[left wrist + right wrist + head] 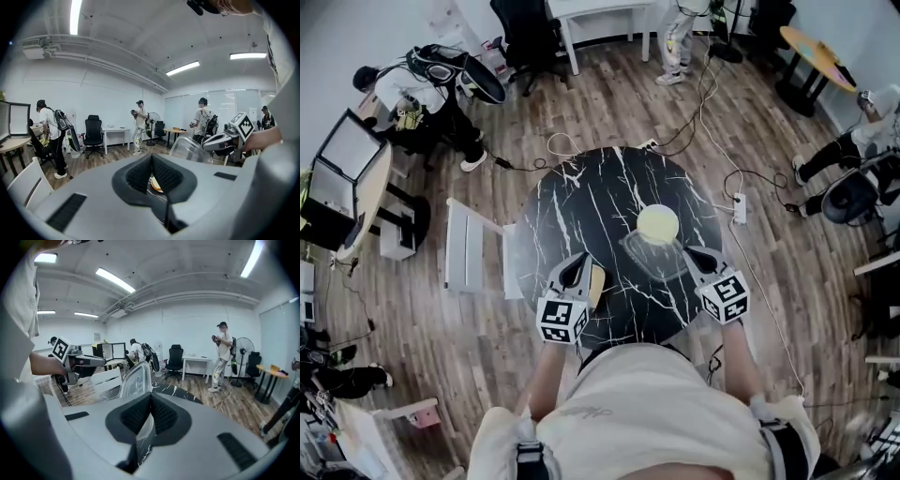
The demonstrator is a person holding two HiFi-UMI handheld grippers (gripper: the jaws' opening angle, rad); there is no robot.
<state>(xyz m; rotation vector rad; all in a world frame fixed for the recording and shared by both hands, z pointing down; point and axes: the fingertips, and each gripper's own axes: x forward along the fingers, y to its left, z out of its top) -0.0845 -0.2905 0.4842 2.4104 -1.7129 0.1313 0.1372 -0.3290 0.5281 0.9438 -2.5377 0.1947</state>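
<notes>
1. Black white-veined marble forms the round table (581,187), which stands on a wood-plank floor. A white chair (469,246) sits at its left, and desks, office chairs and other people line the room's edges.
2. At the near right we see the right gripper (694,255) clenched on the rim of a clear plastic container (649,255). In its own view the pads of the right gripper (150,397) meet on the thin wall, and the clear plastic container (135,380) rises tilted ahead of them. We judge that this edge grip is what tips the container off the marble.
3. At the near left, the left gripper (575,272) has its pads pressed together. A pale yellow piece (596,284) stands on edge right beside the tips.
4. In the left gripper view, the pale yellow piece (156,184) shows in the gap just below where the pads of the left gripper (152,157) meet. We take it to be pinched by a thin edge, which would explain why it stands up rather than lying flat.
5. A yellow round object (657,225) rests on the table, touching or just beyond the container's far side. It is apart from both grippers, and neither holds it.
6. Both grippers face inward, so each camera sees the other: the right gripper (208,142) from the left, the left gripper (101,363) from the right.
</notes>
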